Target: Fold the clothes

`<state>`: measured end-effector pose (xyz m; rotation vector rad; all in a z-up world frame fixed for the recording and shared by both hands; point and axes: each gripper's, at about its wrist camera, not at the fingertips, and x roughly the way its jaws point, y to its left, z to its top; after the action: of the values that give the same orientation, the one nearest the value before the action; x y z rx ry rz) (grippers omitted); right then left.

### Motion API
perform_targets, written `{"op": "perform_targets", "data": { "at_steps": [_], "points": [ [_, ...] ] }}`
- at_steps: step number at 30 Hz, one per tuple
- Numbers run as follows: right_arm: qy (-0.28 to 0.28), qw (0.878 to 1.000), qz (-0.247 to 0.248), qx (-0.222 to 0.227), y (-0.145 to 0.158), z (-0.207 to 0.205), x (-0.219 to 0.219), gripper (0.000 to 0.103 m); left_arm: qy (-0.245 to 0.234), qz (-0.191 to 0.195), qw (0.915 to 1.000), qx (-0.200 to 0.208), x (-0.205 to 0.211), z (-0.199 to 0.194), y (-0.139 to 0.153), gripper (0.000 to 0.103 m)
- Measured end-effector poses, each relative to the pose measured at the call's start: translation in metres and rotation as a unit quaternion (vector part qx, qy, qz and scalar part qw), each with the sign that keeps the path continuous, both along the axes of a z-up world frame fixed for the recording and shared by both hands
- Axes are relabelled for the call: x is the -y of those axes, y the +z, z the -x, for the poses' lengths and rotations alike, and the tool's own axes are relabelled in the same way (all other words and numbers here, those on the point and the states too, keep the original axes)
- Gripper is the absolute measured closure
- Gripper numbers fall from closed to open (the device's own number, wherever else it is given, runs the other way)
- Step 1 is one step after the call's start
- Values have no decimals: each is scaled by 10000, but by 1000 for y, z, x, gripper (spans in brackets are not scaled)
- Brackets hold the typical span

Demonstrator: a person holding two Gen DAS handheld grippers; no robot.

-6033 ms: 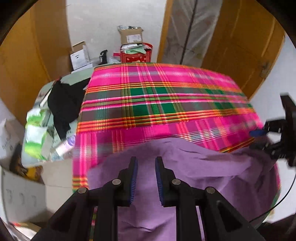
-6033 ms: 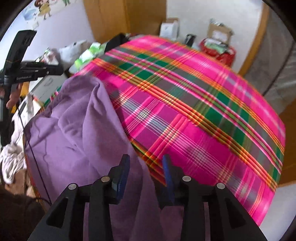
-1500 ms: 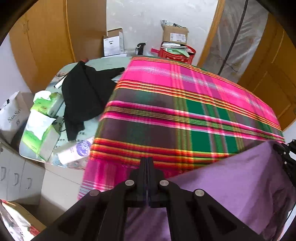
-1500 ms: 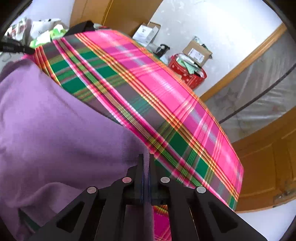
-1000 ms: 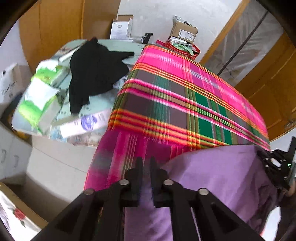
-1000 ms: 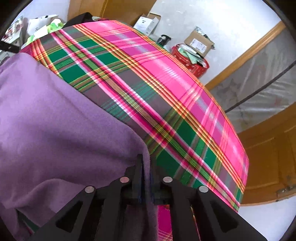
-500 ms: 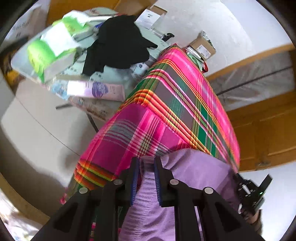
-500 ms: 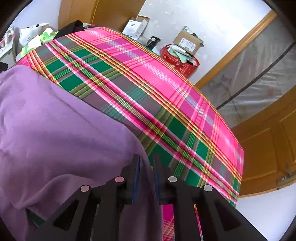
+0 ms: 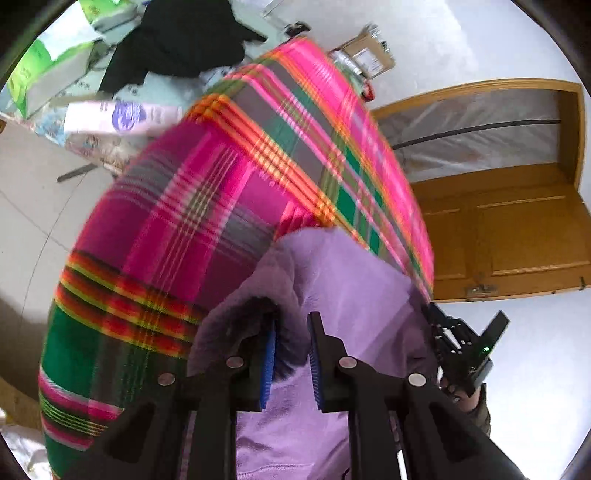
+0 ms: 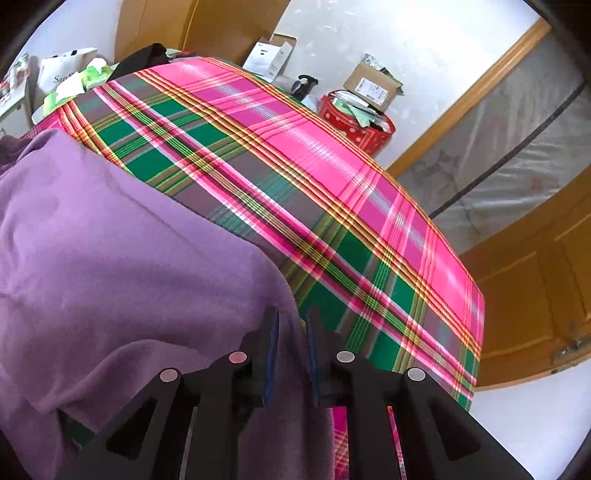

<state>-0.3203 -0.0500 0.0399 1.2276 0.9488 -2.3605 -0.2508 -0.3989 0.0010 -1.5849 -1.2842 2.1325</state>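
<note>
A purple garment lies over the near edge of a table covered with a pink and green plaid cloth. My left gripper sits at the garment's left corner, tilted down over the table's corner. Its jaws stand a little apart, a fold of purple fabric loose between them and draped over the left finger. In the right wrist view the garment spreads to the left on the plaid cloth. My right gripper is at its right edge, jaws slightly apart, the fabric edge running between the pads unpinched. The right gripper also shows in the left wrist view.
Left of the table a side surface holds a black garment, green tissue packs and a white tube. Beyond the far edge stand a red bin and cardboard boxes. A wooden door is on the right.
Both grippers were shut on the garment's edge and have parted their jaws. The left gripper has rolled and dipped toward the table's corner. The right has hardly moved.
</note>
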Motion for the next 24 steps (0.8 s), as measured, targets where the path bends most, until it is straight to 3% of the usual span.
{"op": "perform_targets", "data": {
  "at_steps": [4, 6, 8, 10, 15, 24],
  "points": [
    [-8, 10000, 10, 16, -1, -1, 0, 88, 218, -124, 9996, -118, 7, 6, -2, 87],
    [1, 10000, -22, 30, -2, -1, 0, 88, 436, -133, 9987, -240, 13, 5, 1, 96],
    [-27, 10000, -15, 39, -4, 1, 0, 88, 768, -117, 9961, -423, 21, 1, 6, 97],
    [-66, 10000, 19, 57, -6, 2, 0, 88, 1072, 32, 9924, -600, 29, -5, 13, 98],
    [-19, 10000, -38, 49, -10, 2, 3, 88, 1293, 504, 9880, -684, 39, -9, 21, 98],
    [44, 9997, -247, -20, -18, 11, 14, 87, 1240, 1021, 9861, -427, 42, -3, 6, 98]
  ]
}}
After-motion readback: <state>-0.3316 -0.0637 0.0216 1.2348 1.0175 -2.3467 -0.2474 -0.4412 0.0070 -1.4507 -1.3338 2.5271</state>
